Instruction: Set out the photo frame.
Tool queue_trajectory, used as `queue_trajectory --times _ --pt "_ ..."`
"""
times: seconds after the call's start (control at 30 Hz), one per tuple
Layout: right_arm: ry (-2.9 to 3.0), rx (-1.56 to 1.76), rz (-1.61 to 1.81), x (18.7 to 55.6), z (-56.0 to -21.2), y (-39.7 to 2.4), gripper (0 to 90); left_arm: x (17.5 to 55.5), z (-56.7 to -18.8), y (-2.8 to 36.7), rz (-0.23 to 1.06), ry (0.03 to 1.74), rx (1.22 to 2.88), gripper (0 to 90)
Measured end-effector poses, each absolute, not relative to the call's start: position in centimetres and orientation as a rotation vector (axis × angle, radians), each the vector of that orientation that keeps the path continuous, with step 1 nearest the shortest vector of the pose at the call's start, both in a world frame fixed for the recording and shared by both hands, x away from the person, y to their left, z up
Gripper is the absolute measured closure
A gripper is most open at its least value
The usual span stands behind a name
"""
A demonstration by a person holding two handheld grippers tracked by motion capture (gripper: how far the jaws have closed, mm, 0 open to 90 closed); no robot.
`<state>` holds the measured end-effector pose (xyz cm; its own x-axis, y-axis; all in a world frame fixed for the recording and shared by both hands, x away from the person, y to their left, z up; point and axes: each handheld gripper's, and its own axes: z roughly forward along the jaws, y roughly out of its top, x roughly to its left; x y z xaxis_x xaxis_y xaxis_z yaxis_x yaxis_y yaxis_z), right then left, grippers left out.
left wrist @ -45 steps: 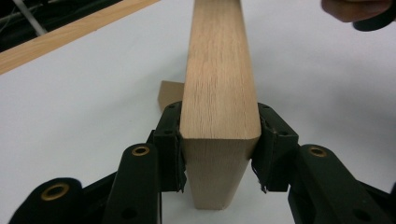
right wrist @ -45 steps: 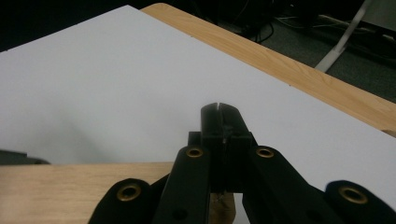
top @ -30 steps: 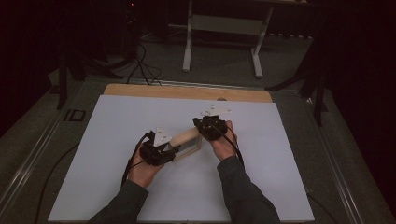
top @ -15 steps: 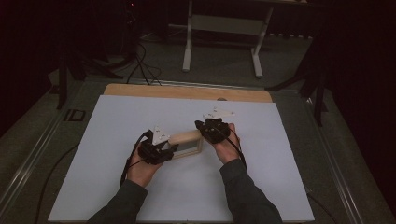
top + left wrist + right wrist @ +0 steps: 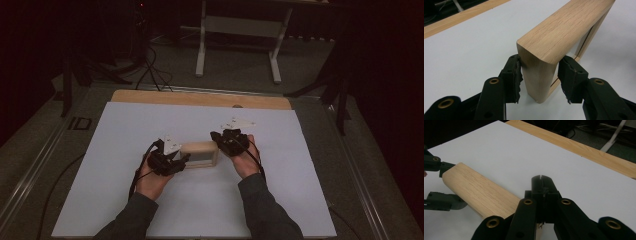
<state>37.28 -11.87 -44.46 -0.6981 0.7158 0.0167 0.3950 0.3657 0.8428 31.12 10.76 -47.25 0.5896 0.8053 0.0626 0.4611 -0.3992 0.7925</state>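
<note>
Tabletop (image 5: 150,210) covered by a white sheet, bare wood strip along its far edge. On it, about midway across and nearer the person's side, stands a light oak frame (image 5: 200,154), the biggest loose thing here: a rectangular wooden frame, upright on one long edge, open through the middle. In the left gripper view the frame (image 5: 559,37) shows pale straight grain, rounded outer corners, thick flat top rail, a thin dark slot running along the inside faces; inner opening shows the white sheet behind. In the right gripper view the frame's top rail (image 5: 481,192) runs away toward the other gripper, same blond grain, rounded far end. Left tongs (image 5: 172,160) sit at the frame's left end; in the left gripper view the left tongs (image 5: 540,77) straddle the near upright post, left pad (image 5: 517,75) touching or just at the wood, right pad (image 5: 565,75) standing a little off it with a visible gap, so not clamped; jaws have just been opening with the post between them. Right tongs (image 5: 227,142) at the frame's right end, held by the right hand (image 5: 245,157); in the right gripper view the right tongs (image 5: 541,183) are pressed together, tips meeting above and just beside the frame's near end, nothing seen between them. Left hand (image 5: 152,182) behind its gripper, dark sleeves, black cables trailing.
</note>
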Motion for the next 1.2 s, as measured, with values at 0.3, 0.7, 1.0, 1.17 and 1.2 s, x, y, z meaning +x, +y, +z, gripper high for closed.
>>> queue_trajectory --times 0.3,0.7,1.0,1.17,1.2 --pt "2.271 0.959 1.329 36.7 -44.2 -12.4 74.9 31.2 -47.3 10.8 0.560 1.007 2.045 53.6" --pt "2.233 0.924 1.378 34.9 -43.9 -13.6 47.1 31.1 -47.4 10.9 0.558 1.010 2.045 53.6" --pt "2.234 0.928 1.376 34.3 -44.8 -14.5 39.0 31.2 -47.5 10.8 0.560 1.015 2.040 53.6" --pt "2.271 0.908 1.362 34.1 -45.6 -14.3 34.7 31.2 -47.5 10.8 0.559 1.016 2.041 53.6" --pt "2.271 0.908 1.362 34.1 -45.6 -14.3 34.7 31.2 -47.5 10.8 0.559 1.016 2.041 53.6"
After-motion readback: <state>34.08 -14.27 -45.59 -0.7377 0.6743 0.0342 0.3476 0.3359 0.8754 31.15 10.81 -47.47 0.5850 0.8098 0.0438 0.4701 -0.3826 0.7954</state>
